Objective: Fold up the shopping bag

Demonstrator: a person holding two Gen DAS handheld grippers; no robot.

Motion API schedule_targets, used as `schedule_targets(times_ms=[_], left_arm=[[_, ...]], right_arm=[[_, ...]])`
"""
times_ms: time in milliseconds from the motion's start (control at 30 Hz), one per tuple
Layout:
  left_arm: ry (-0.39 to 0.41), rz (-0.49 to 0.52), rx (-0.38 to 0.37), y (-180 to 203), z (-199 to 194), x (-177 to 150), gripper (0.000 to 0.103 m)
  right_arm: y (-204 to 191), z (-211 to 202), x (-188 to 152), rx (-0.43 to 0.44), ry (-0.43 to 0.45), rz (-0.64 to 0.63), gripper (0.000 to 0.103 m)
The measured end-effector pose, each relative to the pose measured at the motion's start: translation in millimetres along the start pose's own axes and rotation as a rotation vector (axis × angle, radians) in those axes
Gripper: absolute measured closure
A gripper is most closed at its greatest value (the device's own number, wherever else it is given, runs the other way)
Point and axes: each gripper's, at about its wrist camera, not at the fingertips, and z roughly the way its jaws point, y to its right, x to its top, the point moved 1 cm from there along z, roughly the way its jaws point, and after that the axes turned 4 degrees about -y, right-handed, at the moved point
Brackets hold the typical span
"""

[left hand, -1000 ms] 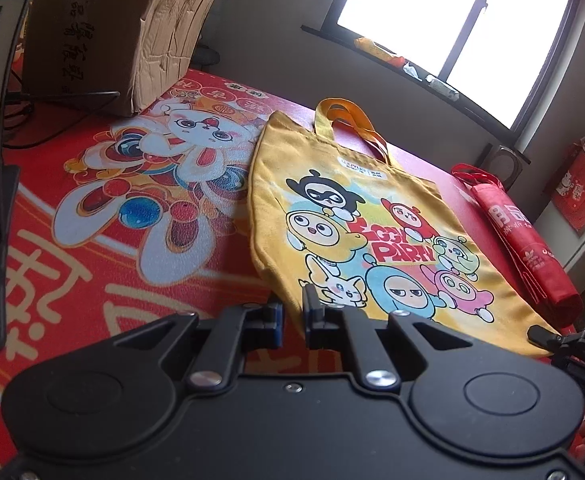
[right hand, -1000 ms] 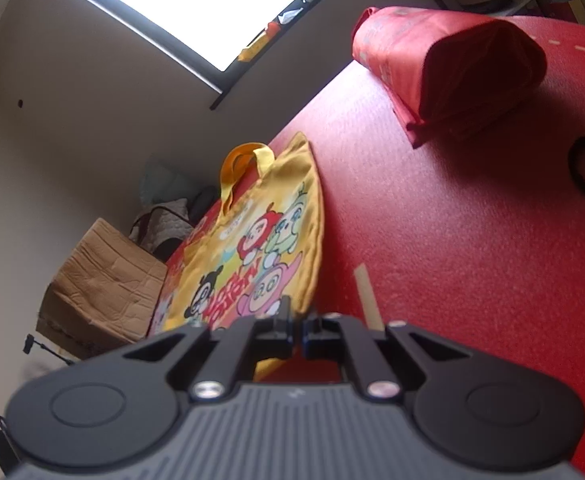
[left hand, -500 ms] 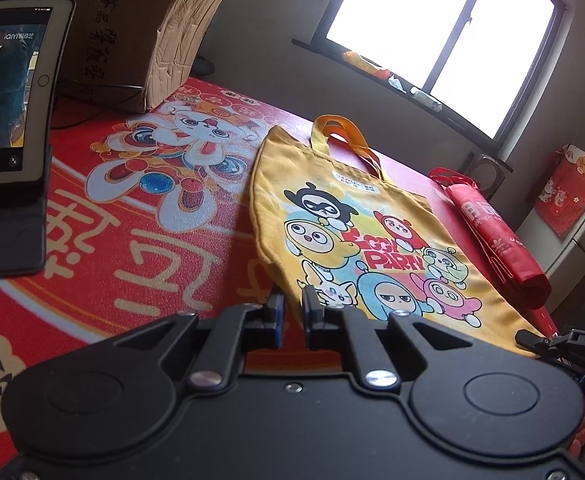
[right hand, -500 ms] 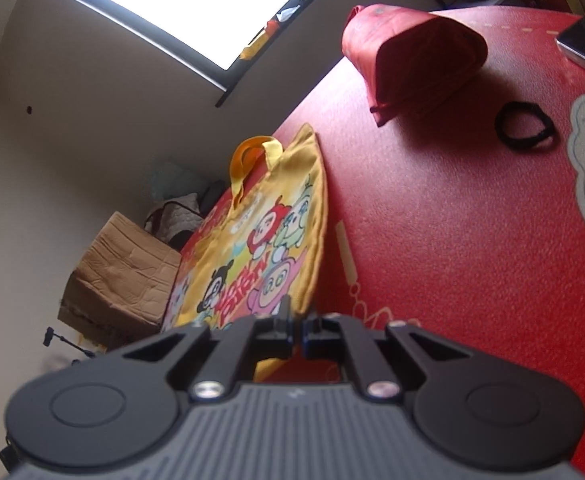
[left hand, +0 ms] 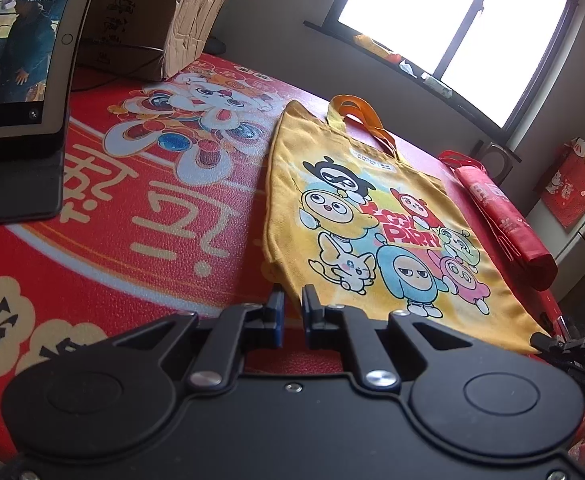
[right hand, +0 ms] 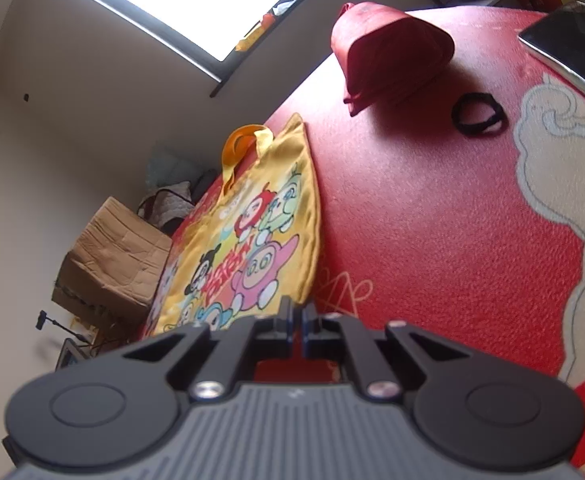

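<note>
The yellow shopping bag (left hand: 376, 216) lies flat on the red worktop (left hand: 164, 248), directly ahead of both grippers. Its near edge is hidden behind the left gripper (left hand: 291, 312), whose jaws stand nearly closed with a narrow gap, gripping nothing visible. The right gripper (right hand: 296, 320) is likewise almost closed and empty. The print reads "PARTY"; the small white label near the handles (left hand: 362, 118) is illegible. The tablet (left hand: 20, 48), ahead-left, is cut off by the frame.
</note>
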Motion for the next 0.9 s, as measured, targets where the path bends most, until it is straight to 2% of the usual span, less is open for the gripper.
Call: schedule_targets(times_ms=[100, 167, 200, 267, 300, 333, 433, 567, 700, 800, 900], left_arm=[[0.002, 0.015, 0.015, 0.6, -0.7, 0.3, 0.087], [0.016, 0.019, 0.037, 0.4, -2.6, 1.5, 0.067], [0.026, 0.023, 0.044, 0.4, -3.6, 2.1, 0.066], [0.05, 0.039, 0.053, 0.8, -6.8, 4.0, 0.07], [0.054, 0.045, 0.049, 0.7, -7.3, 5.0, 0.074], [0.057, 0.049, 0.042, 0.3, -7.3, 6.0, 0.084], [0.04, 0.05, 0.044, -2.9, -3.0, 6.5, 0.093], [0.02, 0.023, 0.034, -8.2, -0.6, 4.5, 0.093], [-0.015, -0.089, -0.01, -21.9, 2.5, 7.6, 0.091], [-0.033, -0.133, -0.033, -26.9, 3.6, 10.3, 0.09], [-0.048, -0.174, -0.064, -30.6, 4.1, 12.5, 0.077]], right_arm=[[-1.4, 0.0, 0.4, -0.003, 0.0, -0.02, 0.097], [-2.5, 0.0, 0.7, -0.005, 0.0, -0.036, 0.096], [-3.0, -0.1, 0.9, -0.007, 0.001, -0.043, 0.096], [-4.2, -0.2, 1.2, -0.009, 0.001, -0.059, 0.095], [-4.7, -0.2, 1.4, -0.01, 0.001, -0.066, 0.095], [-5.3, -0.2, 1.6, -0.011, 0.001, -0.074, 0.096], [-6.4, -0.7, 2.2, -0.014, 0.0, -0.09, 0.098], [-5.7, -2.7, 3.9, -0.013, -0.006, -0.079, 0.093], [-5.0, -4.8, 5.5, -0.012, -0.012, -0.069, 0.092], [-4.4, -6.3, 6.7, -0.011, -0.017, -0.061, 0.092], [-3.9, -7.9, 7.9, -0.011, -0.022, -0.053, 0.09]])
